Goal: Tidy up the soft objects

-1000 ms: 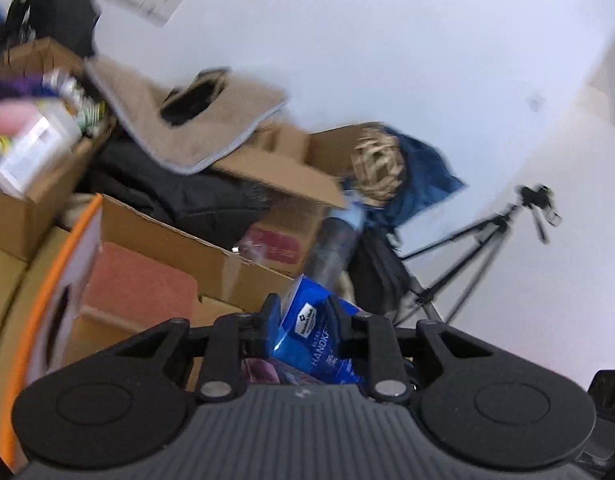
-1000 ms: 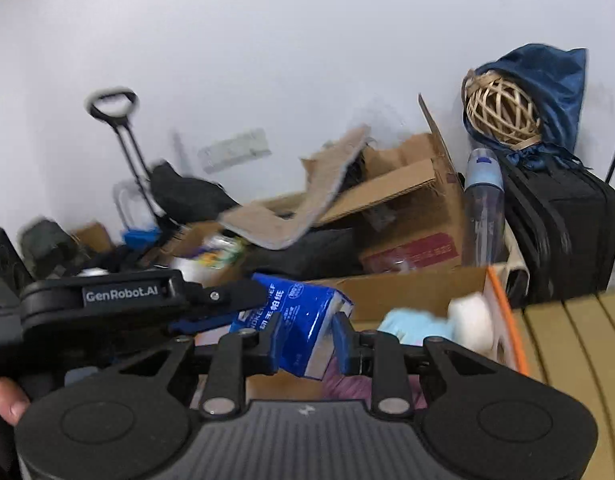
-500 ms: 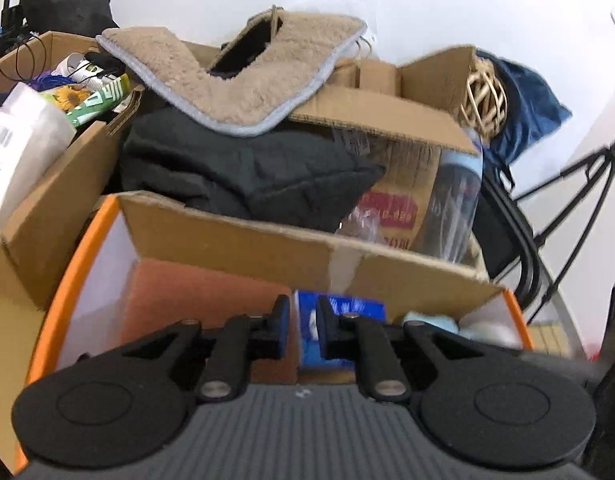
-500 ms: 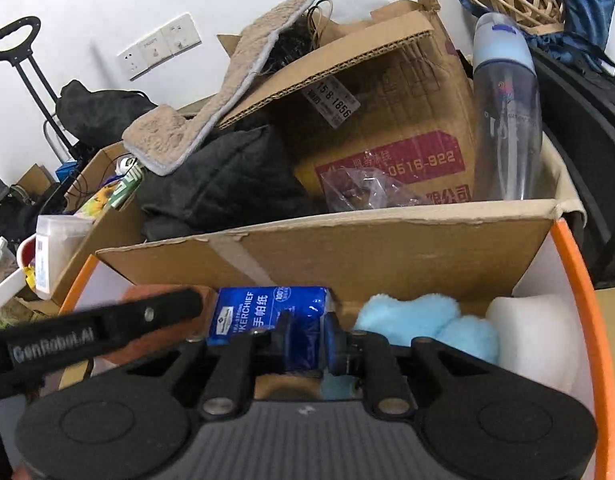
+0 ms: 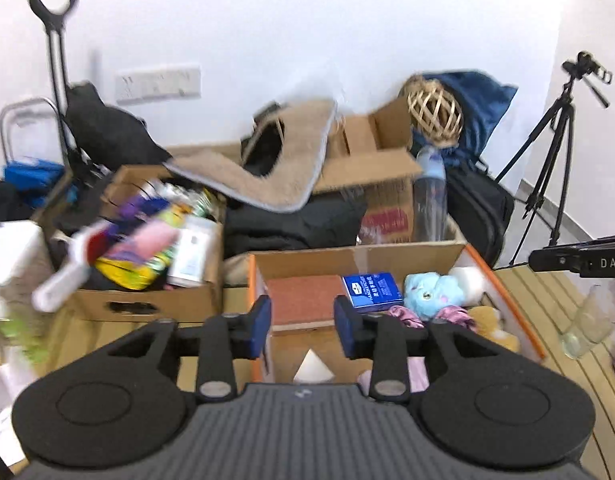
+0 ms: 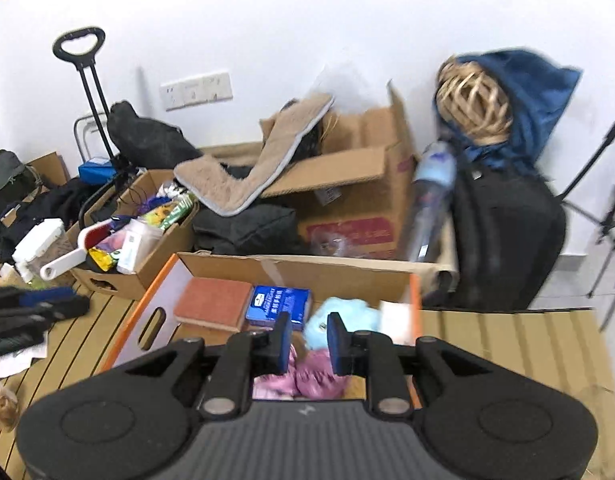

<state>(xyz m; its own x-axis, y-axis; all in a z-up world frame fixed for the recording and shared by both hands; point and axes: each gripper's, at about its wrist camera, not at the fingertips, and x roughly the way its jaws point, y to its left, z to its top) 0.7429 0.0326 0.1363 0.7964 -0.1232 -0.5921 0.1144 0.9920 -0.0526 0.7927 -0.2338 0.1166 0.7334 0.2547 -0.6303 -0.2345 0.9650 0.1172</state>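
Slatted wooden flooring carries my orange-rimmed cardboard box, set against a white wall amid clutter. Inside it, the blue tissue pack lies flat between a reddish-brown pad and a light blue plush toy, with pink fabric nearer me. My left gripper has just been opening, jaws spread with nothing between them. My right gripper has opened slightly, its narrow gap pinching nothing.
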